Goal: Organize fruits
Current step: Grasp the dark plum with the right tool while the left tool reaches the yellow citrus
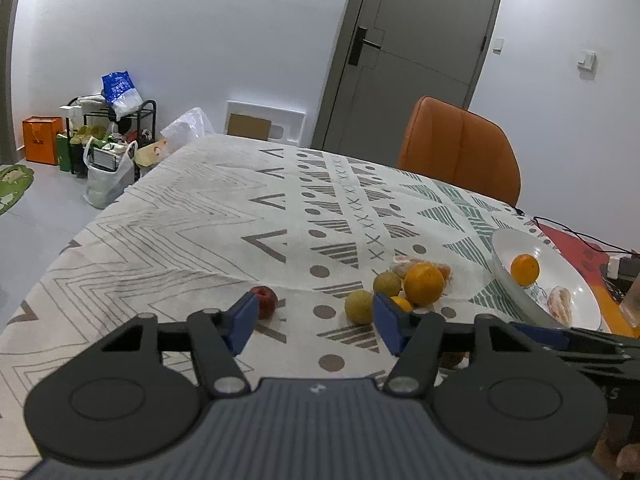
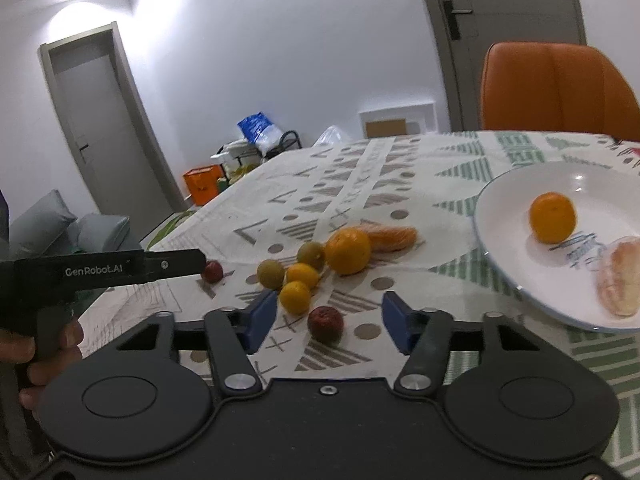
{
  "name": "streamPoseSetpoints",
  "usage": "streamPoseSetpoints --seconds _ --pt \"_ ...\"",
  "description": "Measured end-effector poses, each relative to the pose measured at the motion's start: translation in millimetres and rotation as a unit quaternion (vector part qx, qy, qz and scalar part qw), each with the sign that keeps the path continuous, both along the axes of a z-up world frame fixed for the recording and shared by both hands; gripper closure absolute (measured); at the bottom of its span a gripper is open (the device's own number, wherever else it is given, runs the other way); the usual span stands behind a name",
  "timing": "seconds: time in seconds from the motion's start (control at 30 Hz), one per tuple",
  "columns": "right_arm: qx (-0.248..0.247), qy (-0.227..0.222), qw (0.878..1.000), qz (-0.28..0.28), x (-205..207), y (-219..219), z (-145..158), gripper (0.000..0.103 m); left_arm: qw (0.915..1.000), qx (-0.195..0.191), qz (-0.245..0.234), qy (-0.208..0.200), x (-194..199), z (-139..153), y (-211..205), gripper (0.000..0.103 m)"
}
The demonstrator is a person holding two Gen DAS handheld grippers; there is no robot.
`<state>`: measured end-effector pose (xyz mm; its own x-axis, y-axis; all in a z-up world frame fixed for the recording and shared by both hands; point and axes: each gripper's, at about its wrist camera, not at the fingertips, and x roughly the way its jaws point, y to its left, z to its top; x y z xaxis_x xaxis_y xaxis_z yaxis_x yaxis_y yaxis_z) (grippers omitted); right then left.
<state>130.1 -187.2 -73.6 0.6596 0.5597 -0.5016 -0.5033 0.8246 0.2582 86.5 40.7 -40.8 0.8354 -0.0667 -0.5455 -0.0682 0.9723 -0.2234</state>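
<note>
Loose fruit lies on the patterned tablecloth: a large orange (image 2: 347,251), two small oranges (image 2: 295,297), two greenish round fruits (image 2: 271,274), a peeled orange (image 2: 392,237) and a small red fruit (image 2: 212,271). A dark red fruit (image 2: 325,323) sits between the blue pads of my right gripper (image 2: 329,322), with a gap on each side. My left gripper (image 1: 316,320) is open over bare cloth, the small red fruit (image 1: 265,300) just beyond its left pad and a greenish fruit (image 1: 359,306) by its right pad. The white plate (image 2: 520,184) holds an orange (image 2: 553,217) and a peeled fruit (image 2: 619,276).
An orange chair (image 1: 460,148) stands at the table's far side. A black cable (image 1: 576,234) and a small device lie past the plate on the right. A hand (image 2: 40,344) holds the left gripper, low at the left of the right wrist view. Bags and a rack (image 1: 108,136) sit on the floor.
</note>
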Motion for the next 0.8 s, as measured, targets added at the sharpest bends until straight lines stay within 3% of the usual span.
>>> streamPoseSetpoints --seconds 0.4,0.47,0.5,0.8 --pt "-0.012 0.023 0.999 0.020 13.7 15.4 -13.0 0.057 0.9999 -0.003 -0.014 0.009 11.3 -6.2 -2.1 0.050" --pt "-0.017 0.030 0.999 0.021 17.9 17.7 -17.0 0.077 0.9998 -0.005 -0.018 0.012 14.5 -8.2 -3.2 0.051" --pt "-0.020 0.035 0.999 0.021 19.7 18.2 -19.1 0.080 0.9997 -0.005 -0.020 0.013 16.3 -8.6 -3.8 0.051" --pt "-0.017 0.035 0.999 0.015 20.7 9.3 -15.5 0.081 0.9990 -0.006 -0.041 0.015 32.1 -13.1 -14.6 0.056"
